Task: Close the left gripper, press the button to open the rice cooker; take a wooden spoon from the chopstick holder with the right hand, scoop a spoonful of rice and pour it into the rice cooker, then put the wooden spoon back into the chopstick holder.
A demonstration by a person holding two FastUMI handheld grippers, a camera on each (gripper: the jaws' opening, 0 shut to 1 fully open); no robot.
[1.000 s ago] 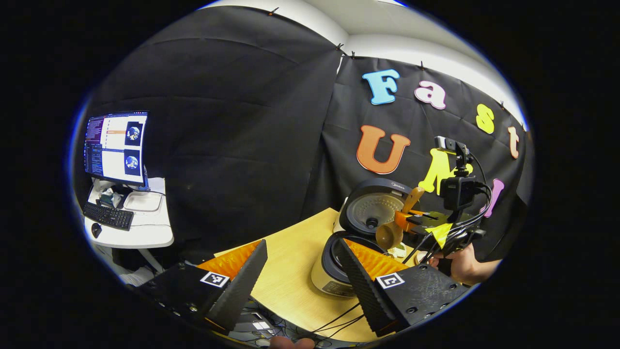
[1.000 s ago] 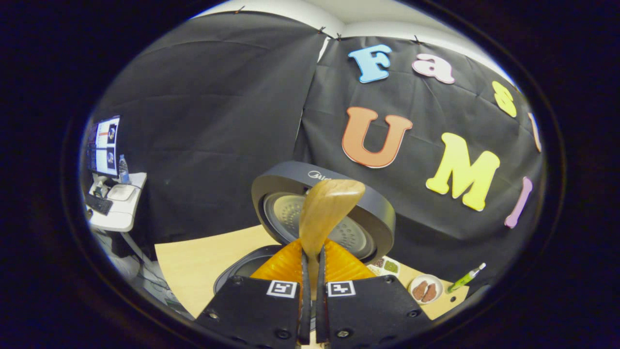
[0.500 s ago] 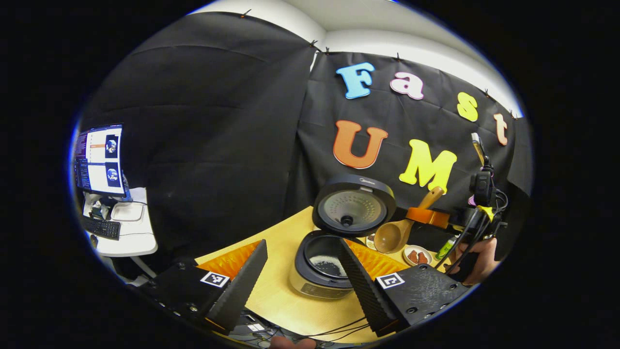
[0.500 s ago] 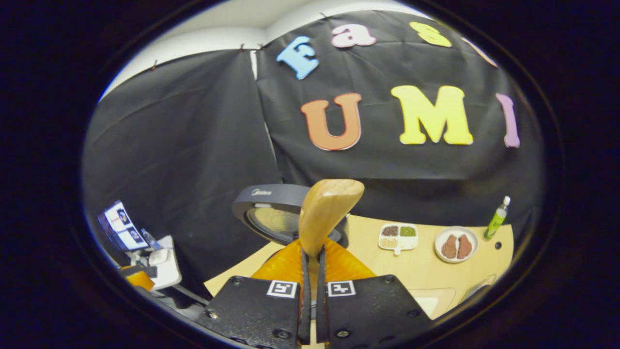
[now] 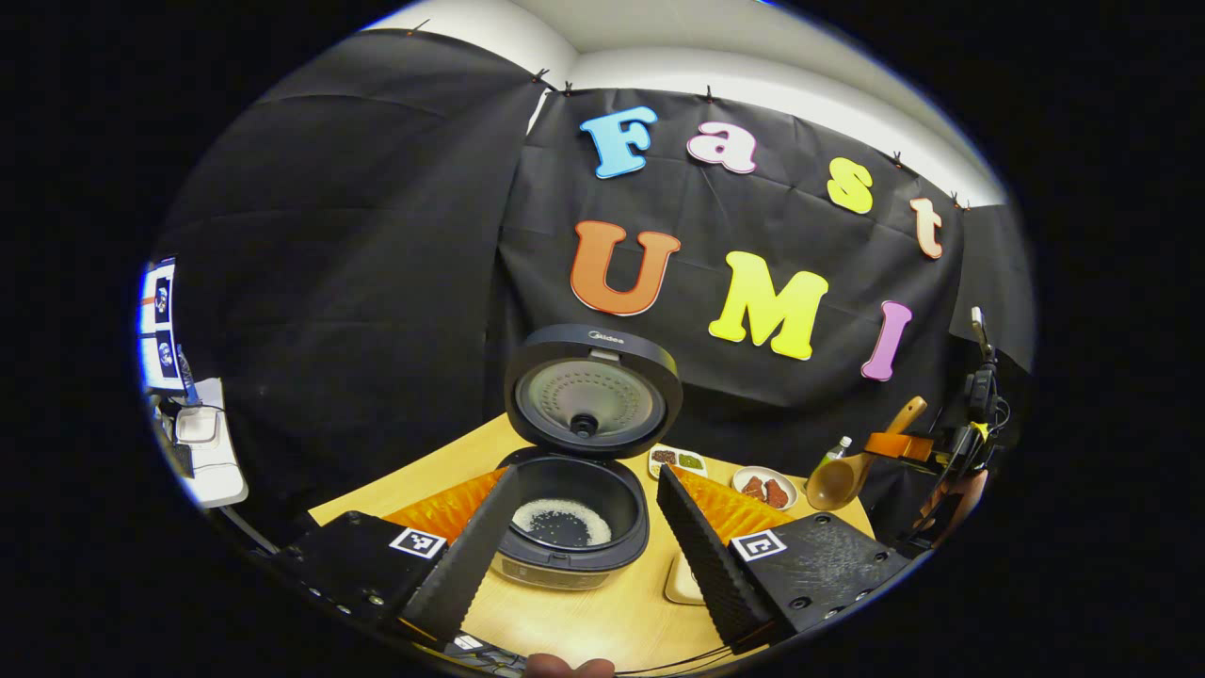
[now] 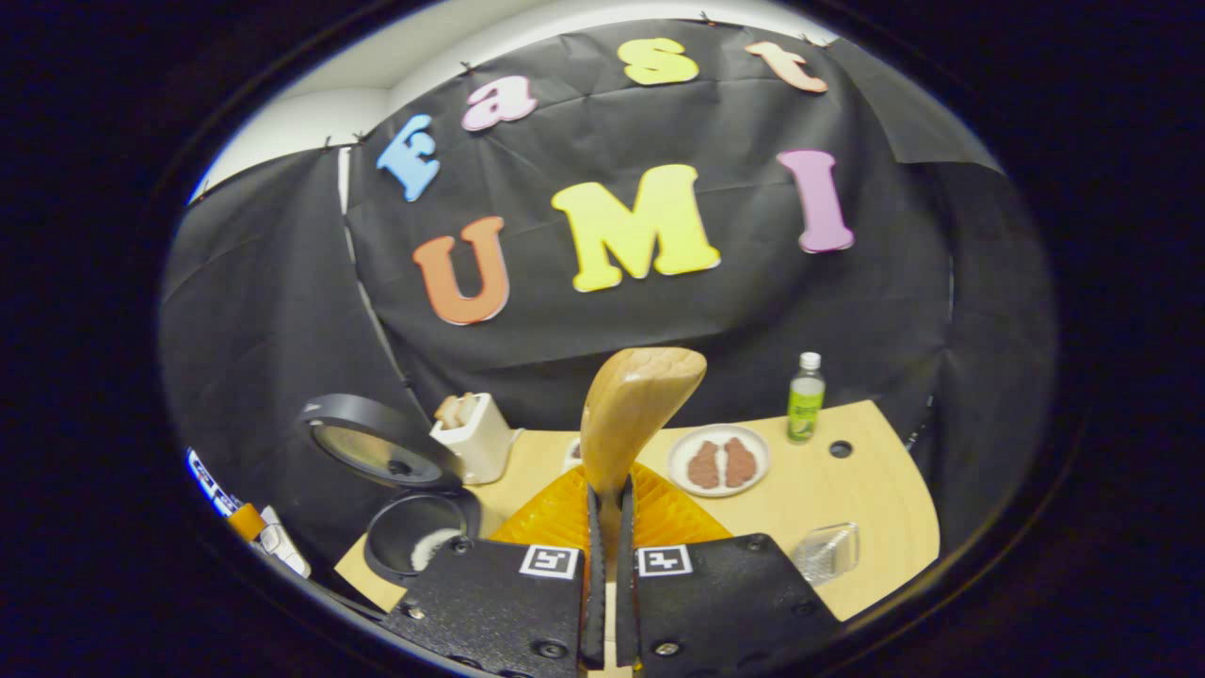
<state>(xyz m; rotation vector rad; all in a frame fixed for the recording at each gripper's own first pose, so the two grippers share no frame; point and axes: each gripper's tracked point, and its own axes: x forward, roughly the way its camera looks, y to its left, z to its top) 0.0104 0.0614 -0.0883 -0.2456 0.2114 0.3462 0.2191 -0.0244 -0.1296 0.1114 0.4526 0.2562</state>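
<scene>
From the left gripper view, the rice cooker (image 5: 576, 490) has slid from the right side to sit squarely between the spread fingers of the left gripper (image 5: 576, 556), which is released and grasps nothing. Its one lid (image 5: 593, 394) stands upright, and a patch of rice (image 5: 562, 520) lies in the pot. The right gripper (image 5: 899, 446), over the cooker a second ago, has swung off to the far right, carrying the single wooden spoon (image 5: 847, 468) with its bowl hanging low. Two dishes stand behind the cooker: one divided tray (image 5: 676, 460) and one plate (image 5: 764, 487).

In the right gripper view, the scene has swept round: the cooker (image 6: 414, 523) that stood dead ahead now lies low at the left, with the chopstick holder (image 6: 473, 436) just beside its lid. The right gripper (image 6: 609, 527) is clenched on the spoon's handle (image 6: 633, 414), which rises straight up between the fingers. One plate (image 6: 718, 460), one green bottle (image 6: 804, 398) and one clear box (image 6: 827, 551) stand on the table (image 6: 875, 490).
</scene>
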